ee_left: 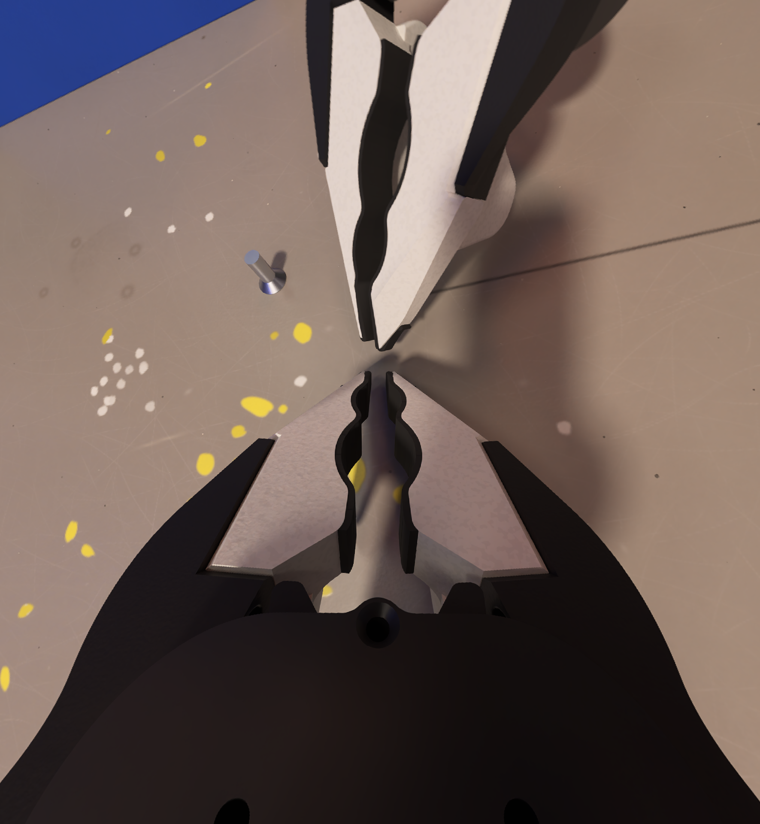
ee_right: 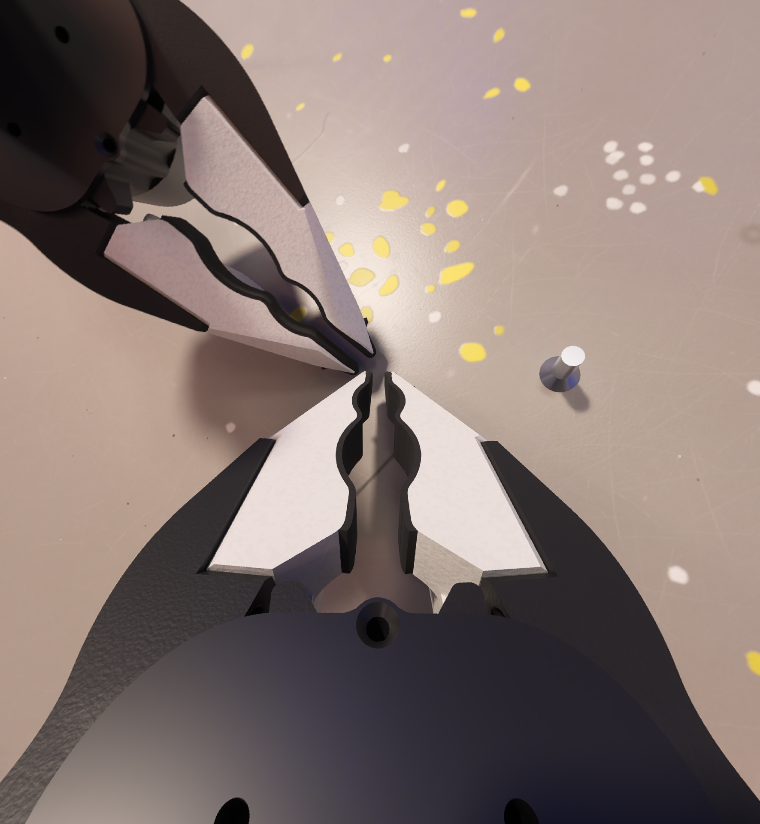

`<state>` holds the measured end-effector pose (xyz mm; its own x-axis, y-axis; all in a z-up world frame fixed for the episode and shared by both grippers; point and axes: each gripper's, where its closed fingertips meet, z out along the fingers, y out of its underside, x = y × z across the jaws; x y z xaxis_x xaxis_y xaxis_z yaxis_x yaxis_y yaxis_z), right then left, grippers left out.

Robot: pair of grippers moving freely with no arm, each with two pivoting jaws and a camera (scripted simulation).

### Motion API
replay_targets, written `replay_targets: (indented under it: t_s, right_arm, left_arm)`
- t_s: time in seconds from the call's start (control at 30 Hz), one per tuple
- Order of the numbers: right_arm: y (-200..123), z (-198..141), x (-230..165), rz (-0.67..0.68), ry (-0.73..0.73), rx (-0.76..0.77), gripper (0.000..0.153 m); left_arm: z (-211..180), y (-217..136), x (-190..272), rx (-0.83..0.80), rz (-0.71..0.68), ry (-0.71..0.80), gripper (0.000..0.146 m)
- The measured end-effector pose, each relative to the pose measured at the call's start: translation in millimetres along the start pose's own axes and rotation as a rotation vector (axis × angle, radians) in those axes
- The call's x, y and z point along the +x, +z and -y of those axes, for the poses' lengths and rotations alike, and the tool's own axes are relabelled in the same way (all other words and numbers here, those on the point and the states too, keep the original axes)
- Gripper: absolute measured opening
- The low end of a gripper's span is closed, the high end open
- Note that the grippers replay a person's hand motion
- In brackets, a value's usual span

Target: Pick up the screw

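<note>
Centrally, the left gripper and the right gripper meet tip to tip just above the surface, each with its jaws drawn to a narrow slit and nothing between them. In the left wrist view the right gripper descends from the far side; in the right wrist view the left gripper enters from the far left. The screw stands head-down on the surface, shank up, clear of both grippers: left of the tips in the left wrist view, right of them in the right wrist view. Yellow and white paint flecks dot the surface nearby.
</note>
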<state>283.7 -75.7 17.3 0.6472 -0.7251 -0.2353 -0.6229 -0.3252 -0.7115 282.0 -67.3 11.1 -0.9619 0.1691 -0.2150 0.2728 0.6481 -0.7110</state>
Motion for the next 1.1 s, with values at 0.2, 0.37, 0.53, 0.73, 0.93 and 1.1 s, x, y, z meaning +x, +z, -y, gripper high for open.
replay_targets:
  t_s: [0.2, 0.37, 0.53, 0.73, 0.93, 1.1]
  right_arm:
    - [-7.1, 17.0, 0.5, 0.001, -0.006, 0.019, 0.005]
    - [-13.4, 14.7, 3.3, -0.021, -0.046, -0.011, 0.002]
    - [-8.7, 5.9, 2.6, -0.104, -0.177, -0.110, 0.000]
    - [-7.4, 6.4, 2.5, -0.196, -0.316, -0.170, 0.000]
    - [-11.9, 14.9, 7.2, -0.153, -0.161, -0.083, 0.000]
    - [-32.7, 21.6, 51.2, -0.242, -0.001, 0.036, 0.016]
  left_arm:
    - [0.1, 0.2, -1.5, 0.000, -0.014, -0.027, 0.006]
    - [0.2, 0.2, -1.6, 0.001, -0.009, -0.023, 0.006]
    - [0.3, 0.1, -1.6, 0.001, -0.008, -0.022, 0.006]
    - [-0.1, 0.0, -1.7, -0.001, -0.014, -0.029, 0.006]
    - [-0.1, -0.1, -1.9, 0.000, -0.026, -0.044, 0.006]
    - [-0.3, -0.5, -2.2, 0.002, -0.044, -0.067, 0.005]
